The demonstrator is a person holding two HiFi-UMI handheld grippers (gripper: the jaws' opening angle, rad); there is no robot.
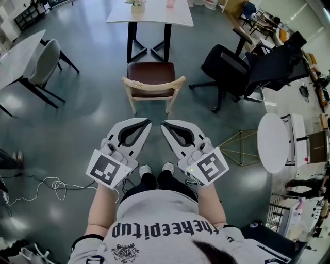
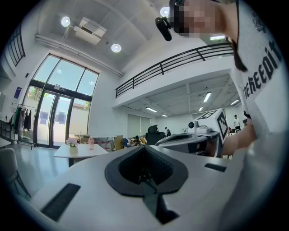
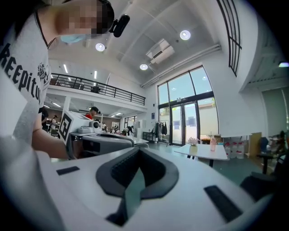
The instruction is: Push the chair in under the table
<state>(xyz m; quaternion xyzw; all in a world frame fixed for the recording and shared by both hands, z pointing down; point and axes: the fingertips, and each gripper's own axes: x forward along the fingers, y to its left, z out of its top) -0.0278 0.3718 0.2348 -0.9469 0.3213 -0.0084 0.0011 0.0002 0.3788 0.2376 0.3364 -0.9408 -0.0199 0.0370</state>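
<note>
The left hand-held gripper (image 1: 148, 122) and the right hand-held gripper (image 1: 164, 124) are held level side by side in front of the person, each with its jaws closed together on nothing, tips nearly meeting and aimed ahead; bare grey floor (image 1: 98, 108) lies between them and the chair (image 1: 151, 82), which stands well apart from both; the lane straight ahead is open, with a black office chair (image 1: 232, 69) off to the right, a grey chair (image 1: 44, 62) off to the left, and a loose white cable (image 1: 51, 184) on the floor at the person's left; the chair has a pale wooden frame, splayed legs, a curved backrest and a dark brown seat; its backrest is nearest the person and runs left to right, so the seat faces away, toward the white-topped counter (image 1: 149, 15); the seat's front edge sits near the counter's black feet, the seat out in the open, roughly centred on the counter.
</note>
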